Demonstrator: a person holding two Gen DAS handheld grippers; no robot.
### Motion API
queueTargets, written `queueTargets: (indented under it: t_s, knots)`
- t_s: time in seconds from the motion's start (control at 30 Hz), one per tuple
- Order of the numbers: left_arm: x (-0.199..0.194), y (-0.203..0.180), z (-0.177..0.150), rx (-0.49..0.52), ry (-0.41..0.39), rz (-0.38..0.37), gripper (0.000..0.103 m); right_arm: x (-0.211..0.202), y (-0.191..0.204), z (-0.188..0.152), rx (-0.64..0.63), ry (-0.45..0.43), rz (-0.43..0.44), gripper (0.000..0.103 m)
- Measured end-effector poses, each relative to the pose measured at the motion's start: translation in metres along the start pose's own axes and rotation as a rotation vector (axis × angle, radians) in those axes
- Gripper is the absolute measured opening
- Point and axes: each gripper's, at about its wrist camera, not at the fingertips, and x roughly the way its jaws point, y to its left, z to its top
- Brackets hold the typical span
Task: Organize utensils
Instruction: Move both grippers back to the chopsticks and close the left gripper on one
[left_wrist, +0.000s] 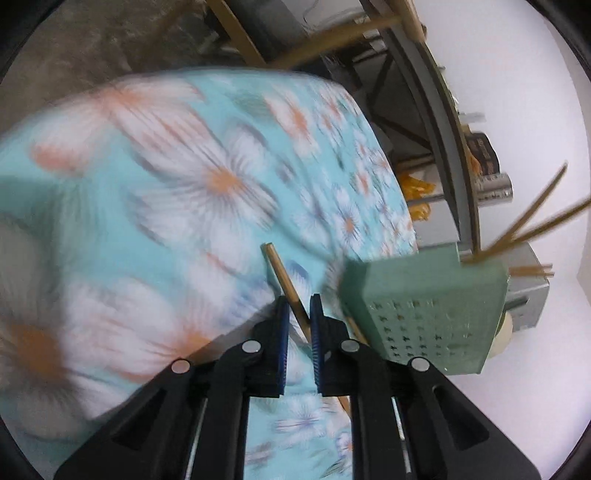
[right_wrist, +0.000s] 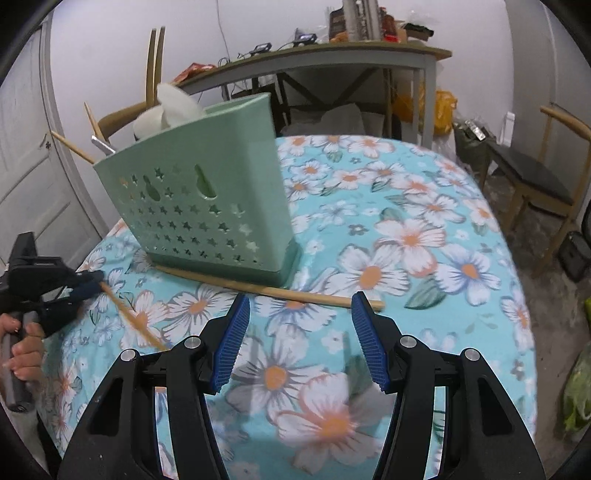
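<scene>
A mint-green perforated utensil holder (right_wrist: 207, 195) stands on the floral tablecloth, with chopsticks, a white spoon and a metal handle sticking out of its top. It also shows in the left wrist view (left_wrist: 428, 314), close on the right. My left gripper (left_wrist: 298, 301) is shut on a wooden chopstick (left_wrist: 286, 286), held above the cloth; the same gripper (right_wrist: 86, 284) and chopstick (right_wrist: 133, 317) show at the left of the right wrist view. A second chopstick (right_wrist: 273, 290) lies on the cloth in front of the holder. My right gripper (right_wrist: 299, 301) is open and empty just above it.
The round table has a blue floral cloth (right_wrist: 424, 240). Wooden chairs stand behind the holder (right_wrist: 155, 66) and at the right (right_wrist: 535, 177). A cluttered grey side table (right_wrist: 332, 59) is at the back, a white door (right_wrist: 29, 147) at the left.
</scene>
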Motion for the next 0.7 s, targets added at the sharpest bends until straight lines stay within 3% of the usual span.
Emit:
queueTargets:
  t_s: [0.1,0.2,0.33,0.4,0.57,0.7]
  knots:
    - [-0.024,0.016,0.015,0.014,-0.027,0.029,0.011,0.013,0.014,-0.002,0.006,0.021,0.048,0.055]
    - [-0.043,0.033,0.026,-0.002,-0.026,0.022,0.011,0.023,0.041,-0.003,-0.075,0.036,0.053,0.055]
    - [-0.052,0.053,0.046,-0.043,0.045,-0.024,0.011,0.031,0.079,-0.001,-0.185,0.025,0.084,0.055]
    - [-0.067,0.063,0.051,-0.047,0.013,0.001,0.011,0.038,0.096,-0.002,-0.247,0.026,0.077,0.055]
    - [-0.076,0.074,0.057,-0.055,0.026,-0.014,0.011,0.050,0.127,-0.003,-0.407,0.027,0.052,0.054]
    - [-0.073,0.074,0.056,-0.048,0.037,-0.012,0.011,0.058,0.138,-0.005,-0.497,0.056,0.111,0.054]
